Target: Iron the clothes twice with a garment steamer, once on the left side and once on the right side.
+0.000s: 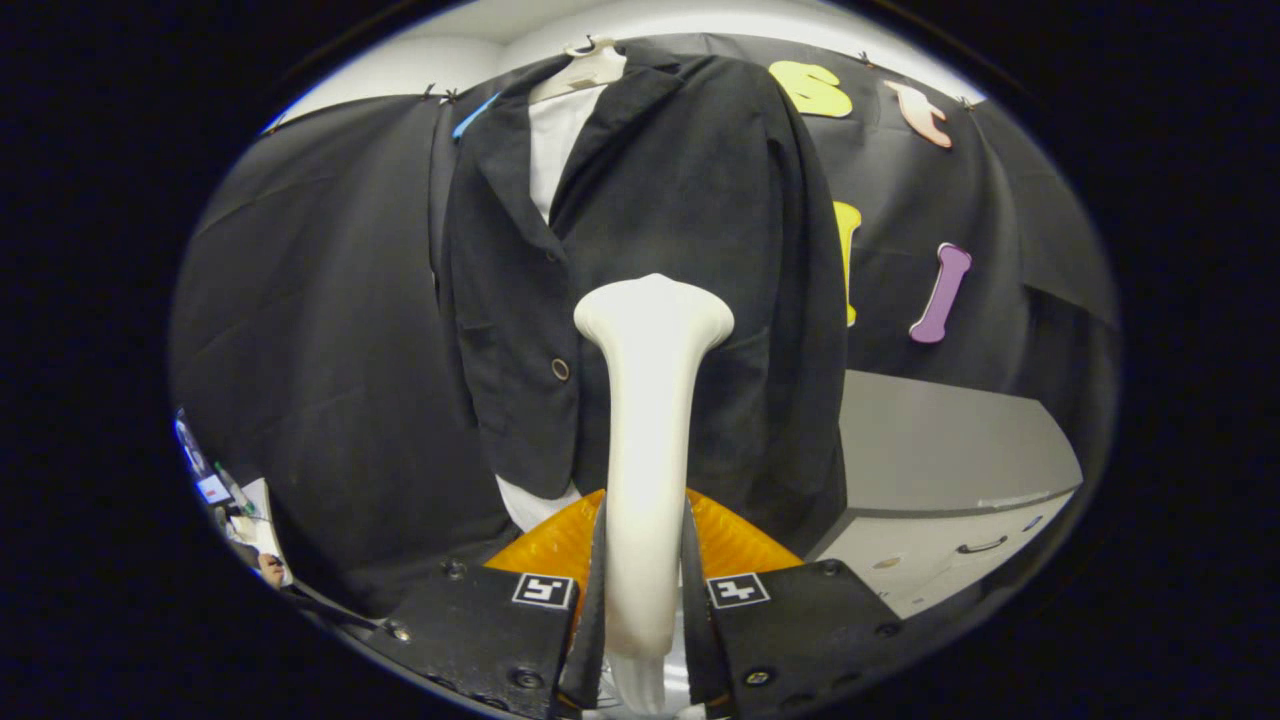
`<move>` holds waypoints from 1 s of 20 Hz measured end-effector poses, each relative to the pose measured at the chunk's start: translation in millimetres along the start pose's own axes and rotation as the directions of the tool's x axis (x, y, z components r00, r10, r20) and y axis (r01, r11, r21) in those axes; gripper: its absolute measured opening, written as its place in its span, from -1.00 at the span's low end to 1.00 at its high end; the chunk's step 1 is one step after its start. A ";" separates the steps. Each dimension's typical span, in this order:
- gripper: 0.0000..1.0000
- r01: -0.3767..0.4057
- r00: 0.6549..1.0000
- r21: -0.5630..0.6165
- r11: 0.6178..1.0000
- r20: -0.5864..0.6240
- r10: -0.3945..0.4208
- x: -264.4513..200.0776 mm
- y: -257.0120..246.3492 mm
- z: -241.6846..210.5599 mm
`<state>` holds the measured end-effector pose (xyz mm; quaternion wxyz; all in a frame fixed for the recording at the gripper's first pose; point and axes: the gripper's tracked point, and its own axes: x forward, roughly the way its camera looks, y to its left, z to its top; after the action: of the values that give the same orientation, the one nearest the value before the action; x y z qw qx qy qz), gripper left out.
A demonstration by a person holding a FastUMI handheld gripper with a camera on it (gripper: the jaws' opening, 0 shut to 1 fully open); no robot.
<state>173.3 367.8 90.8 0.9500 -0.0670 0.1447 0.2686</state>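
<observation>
Gripper (645, 590) clamped on white steamer (650, 400), its head raised against hanging black jacket (690, 230) ahead

Even, soft light falls from overhead, leaving the white steamer (652, 400) bright and close to glare at its flared head. The dark jacket (680, 250) soaks up light and its folds hardly show. Straight lines bow hard outward, and the grey cabinet (950, 470) bends.
</observation>
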 end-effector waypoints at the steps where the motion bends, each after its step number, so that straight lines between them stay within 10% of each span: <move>1: -0.29 -0.001 1.000 0.002 1.000 -0.008 0.001 1.6 -0.9 -2.6; 20: -0.29 -0.022 0.984 0.043 0.999 -0.175 0.029 13.7 5.1 -97.3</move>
<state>158.5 358.9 -6.1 0.9312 -0.0689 0.2340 0.2708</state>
